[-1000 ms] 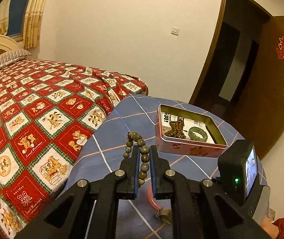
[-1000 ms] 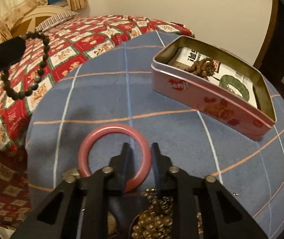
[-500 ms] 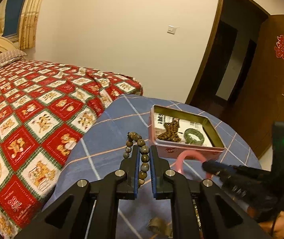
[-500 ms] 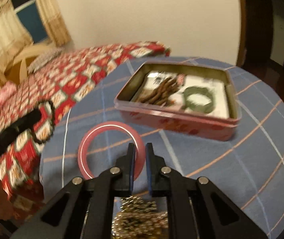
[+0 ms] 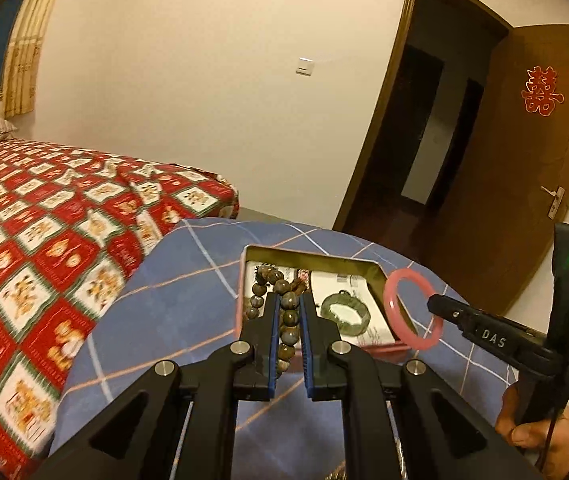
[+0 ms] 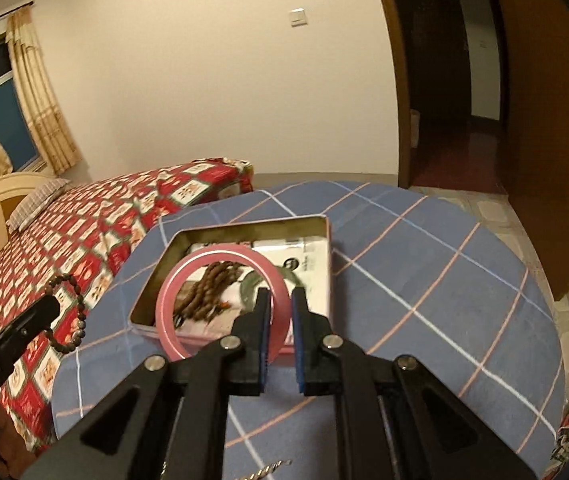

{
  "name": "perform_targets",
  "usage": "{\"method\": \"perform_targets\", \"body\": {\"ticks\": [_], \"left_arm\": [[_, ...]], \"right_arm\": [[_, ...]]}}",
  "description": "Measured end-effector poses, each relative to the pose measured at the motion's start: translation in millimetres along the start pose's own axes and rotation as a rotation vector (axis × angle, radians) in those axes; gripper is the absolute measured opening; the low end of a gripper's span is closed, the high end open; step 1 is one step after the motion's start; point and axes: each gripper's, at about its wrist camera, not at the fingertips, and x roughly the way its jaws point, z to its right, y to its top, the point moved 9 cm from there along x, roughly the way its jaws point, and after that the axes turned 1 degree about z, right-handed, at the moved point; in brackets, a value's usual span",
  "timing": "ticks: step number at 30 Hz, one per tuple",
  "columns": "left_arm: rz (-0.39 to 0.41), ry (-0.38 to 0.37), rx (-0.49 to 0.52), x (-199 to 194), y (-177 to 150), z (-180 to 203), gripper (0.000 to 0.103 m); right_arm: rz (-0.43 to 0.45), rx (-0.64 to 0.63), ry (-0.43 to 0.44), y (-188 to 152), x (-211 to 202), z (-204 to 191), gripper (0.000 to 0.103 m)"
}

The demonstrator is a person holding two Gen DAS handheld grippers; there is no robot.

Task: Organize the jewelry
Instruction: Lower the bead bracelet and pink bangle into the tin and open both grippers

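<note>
Both grippers are clamped, the left gripper (image 5: 288,312) on a bead bracelet (image 5: 284,308) and the right gripper (image 6: 280,312) on a pink bangle (image 6: 220,304), near the open tin (image 5: 308,254) (both crowding it), so they could collide.

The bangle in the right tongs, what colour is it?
Pink bangle, clearest in the right wrist view.

both wrist fisheyes look forward and down, close over the worktop (image 5: 188,304); shared: open tin (image 5: 368,266), bed (image 6: 84,232), doorway.

Tin (image 5: 312,254) on table (image 5: 188,300), bed (image 5: 44,240) to its left.
</note>
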Motion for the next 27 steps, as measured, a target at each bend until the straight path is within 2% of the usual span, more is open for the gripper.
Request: {"method": "perform_targets", "body": {"ticks": [5,14,27], "left_arm": [[-0.014,-0.025,0.029,31.5,9.7,13.2,0.009],[-0.079,-0.020,0.054,94.5,13.2,17.0,0.009],[-0.162,0.013,0.074,138.4,-4.9,14.4,0.009]], "right_arm": [[-0.003,0.007,-0.039,8.6,21.3,10.2,0.013],[-0.023,-0.007,-0.082,17.3,59.3,19.2,0.013],[-0.068,-0.033,-0.100,12.8,89.7,22.0,0.013]]}}
